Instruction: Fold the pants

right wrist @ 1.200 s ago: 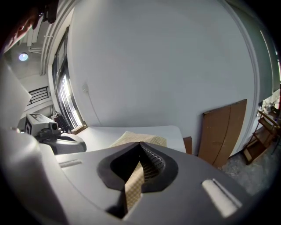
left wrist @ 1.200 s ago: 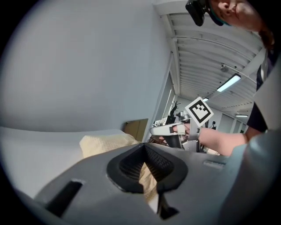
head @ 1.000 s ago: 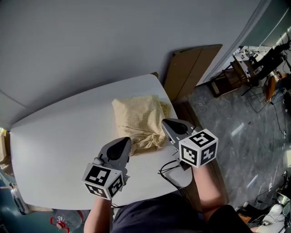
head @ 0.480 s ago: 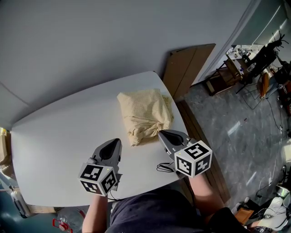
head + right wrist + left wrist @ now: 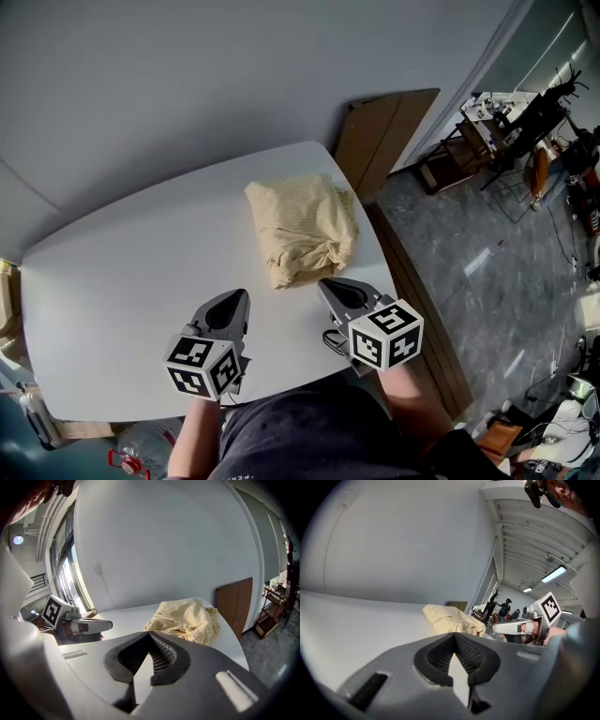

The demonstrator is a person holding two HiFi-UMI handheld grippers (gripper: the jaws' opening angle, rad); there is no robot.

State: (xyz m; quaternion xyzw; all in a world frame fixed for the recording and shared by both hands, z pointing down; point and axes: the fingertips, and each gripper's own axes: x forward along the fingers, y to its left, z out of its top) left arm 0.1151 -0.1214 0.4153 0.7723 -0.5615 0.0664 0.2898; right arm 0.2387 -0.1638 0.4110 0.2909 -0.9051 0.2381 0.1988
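Jaws on my left gripper (image 5: 229,302) were pressed together, nothing betw. them. Same w/ the right gripper (image 5: 330,287): jaws tight together & empty. Both hung over the near part of the white counter (image 5: 112,281), side by side but apart, pointing fwd & tilted down a bit. The pants (image 5: 302,225), pale yellow w/ a small check, lay in a bunched, roughly folded bundle on the counter's far right part, just beyond the right gripper's tip, touching neither gripper. Its near end looked crumpled & uneven. A brown board (image 5: 380,131) leaned on the wall past the counter's right corner. A thin black cable (image 5: 330,343) sat at the counter edge by the right gripper.
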